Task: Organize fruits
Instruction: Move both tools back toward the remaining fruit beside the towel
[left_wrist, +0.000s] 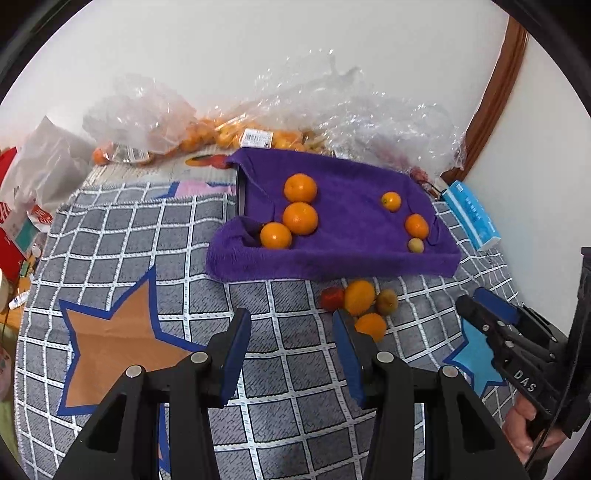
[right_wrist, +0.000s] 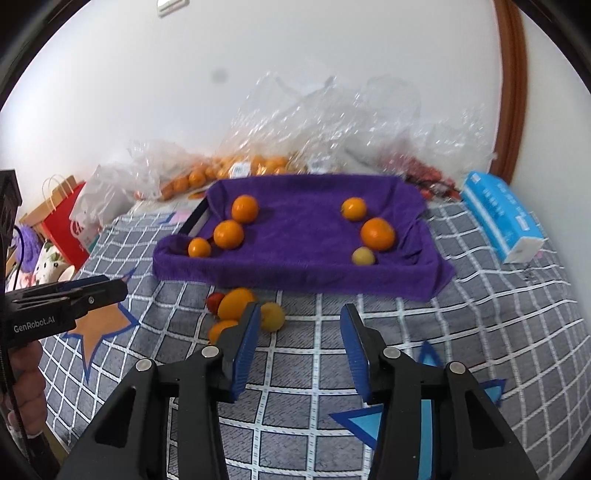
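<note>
Both grippers hang over a grey checked cloth (left_wrist: 184, 236) with star prints. It covers a flat surface that could be a desk or a bed; I cannot tell which.

Left gripper (left_wrist: 291, 325): fingers (left_wrist: 236, 350) stand apart, nothing between the blue pads, tips above bare cloth.

Right gripper (right_wrist: 299, 317): fingers (right_wrist: 247, 343) likewise parted and empty. Seen from the left camera, it comes in from the right edge, gripped by a hand (left_wrist: 524, 424).

Purple towel (right_wrist: 295, 236) is draped over a tray whose dark rim shows at the left. It holds six fruits:
- three oranges (right_wrist: 228, 233) in a line at the left side
- a small orange (right_wrist: 354, 208), a larger orange (right_wrist: 377, 233) and a pale yellow fruit (right_wrist: 363, 256) at the right side

Loose cluster on the cloth just in front of the towel's near edge:
- a red fruit (left_wrist: 331, 297)
- a big orange-yellow fruit (left_wrist: 359, 296)
- a greenish-yellow fruit (left_wrist: 386, 301)
- a smaller orange one (left_wrist: 370, 325), nearest the grippers and partly hidden behind the left finger of the right gripper in the right view

Behind the towel, against the white wall, are crumpled clear plastic bags (left_wrist: 332, 103) with more oranges inside. A blue tissue pack (right_wrist: 502, 218) lies to the right of the towel, and a red paper bag (right_wrist: 62, 221) stands far left.
</note>
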